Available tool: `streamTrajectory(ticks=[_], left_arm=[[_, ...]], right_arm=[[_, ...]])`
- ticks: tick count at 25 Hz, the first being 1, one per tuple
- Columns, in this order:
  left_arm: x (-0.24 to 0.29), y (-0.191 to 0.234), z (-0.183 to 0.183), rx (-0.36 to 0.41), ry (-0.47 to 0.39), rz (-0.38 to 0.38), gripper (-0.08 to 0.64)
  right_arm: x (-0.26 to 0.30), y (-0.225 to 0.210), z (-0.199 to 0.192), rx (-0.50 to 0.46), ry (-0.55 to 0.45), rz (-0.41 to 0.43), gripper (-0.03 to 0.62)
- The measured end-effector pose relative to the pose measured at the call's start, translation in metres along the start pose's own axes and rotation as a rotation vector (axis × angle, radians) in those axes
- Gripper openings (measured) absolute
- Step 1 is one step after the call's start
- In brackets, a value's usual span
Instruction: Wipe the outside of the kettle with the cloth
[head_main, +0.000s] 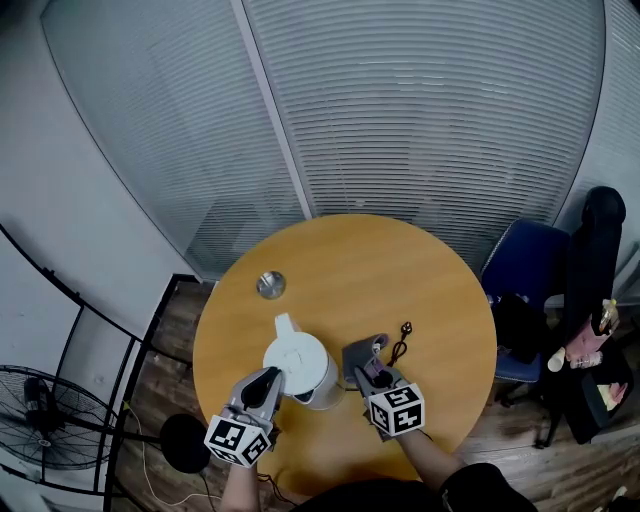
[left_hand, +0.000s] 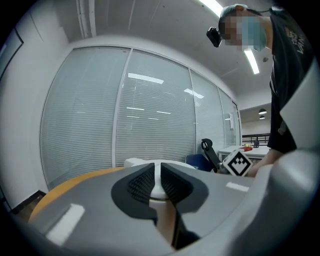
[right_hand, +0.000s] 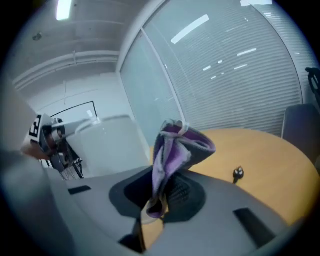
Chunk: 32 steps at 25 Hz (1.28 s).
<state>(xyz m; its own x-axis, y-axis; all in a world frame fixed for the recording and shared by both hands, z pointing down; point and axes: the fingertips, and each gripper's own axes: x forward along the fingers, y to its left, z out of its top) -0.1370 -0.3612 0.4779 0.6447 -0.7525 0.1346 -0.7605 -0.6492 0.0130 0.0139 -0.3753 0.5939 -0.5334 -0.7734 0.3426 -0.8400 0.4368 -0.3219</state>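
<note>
Looking down on a round wooden table (head_main: 410, 265) in front of a frosted glass wall (head_main: 420, 100) with blinds. Seeing a white kettle (head_main: 298, 368) standing upright near the table's near edge, long axis vertical, spout (head_main: 285, 325) pointing away from the person and slightly left. Lid closed, so hiding whatever is inside. Left gripper (head_main: 270, 381) reaching the kettle's near side; right gripper (head_main: 367, 373) just beside the kettle on its right, holding a grey-purple cloth (head_main: 362, 354). Lying farther out on the table: a small round metal disc (head_main: 270, 285) beyond the spout and a black cord (head_main: 402, 347) just right of the cloth, both apart from the kettle. Standing off the table: a blue chair (head_main: 522, 265) at right, a fan (head_main: 40, 415) at lower left.

Looking along the left gripper (left_hand: 155, 184): jaws nearly together, clamping a narrow white part of the kettle (left_hand: 134, 162), with the other gripper's marker cube showing at right.

Looking along the right gripper (right_hand: 167, 192): jaws clenched on the cloth (right_hand: 175, 145), bunching it upward and folding over at the top. Kettle (right_hand: 107, 145) rising close on the left, not touching the cloth; black plug (right_hand: 238, 173) lying on the bare table (right_hand: 265, 155) to the right.
</note>
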Motion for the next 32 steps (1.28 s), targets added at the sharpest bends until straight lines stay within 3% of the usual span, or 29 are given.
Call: streamTrajectory(ticks=[3, 7, 12, 16, 23, 32], left_arm=[[0.001, -0.001, 0.000, -0.010, -0.008, 0.009, 0.046], [0.001, 0.000, 0.000, -0.023, -0.018, 0.026, 0.044], [0.000, 0.001, 0.000, -0.036, -0.031, 0.046, 0.044], [0.000, 0.001, 0.001, -0.045, -0.034, 0.070, 0.043], [-0.001, 0.003, 0.000, -0.066, -0.041, 0.109, 0.038], [-0.001, 0.004, 0.001, -0.075, -0.057, 0.124, 0.037]], right_arm=[[-0.010, 0.010, 0.059, -0.057, -0.141, 0.094, 0.041], [-0.016, 0.034, 0.113, -0.156, -0.246, 0.314, 0.041], [-0.004, 0.047, 0.119, -0.256, -0.181, 0.504, 0.041], [0.015, 0.046, 0.097, -0.258, -0.087, 0.597, 0.041], [0.056, 0.025, 0.034, -0.211, 0.094, 0.598, 0.041], [0.083, -0.012, -0.075, -0.111, 0.388, 0.418, 0.041]])
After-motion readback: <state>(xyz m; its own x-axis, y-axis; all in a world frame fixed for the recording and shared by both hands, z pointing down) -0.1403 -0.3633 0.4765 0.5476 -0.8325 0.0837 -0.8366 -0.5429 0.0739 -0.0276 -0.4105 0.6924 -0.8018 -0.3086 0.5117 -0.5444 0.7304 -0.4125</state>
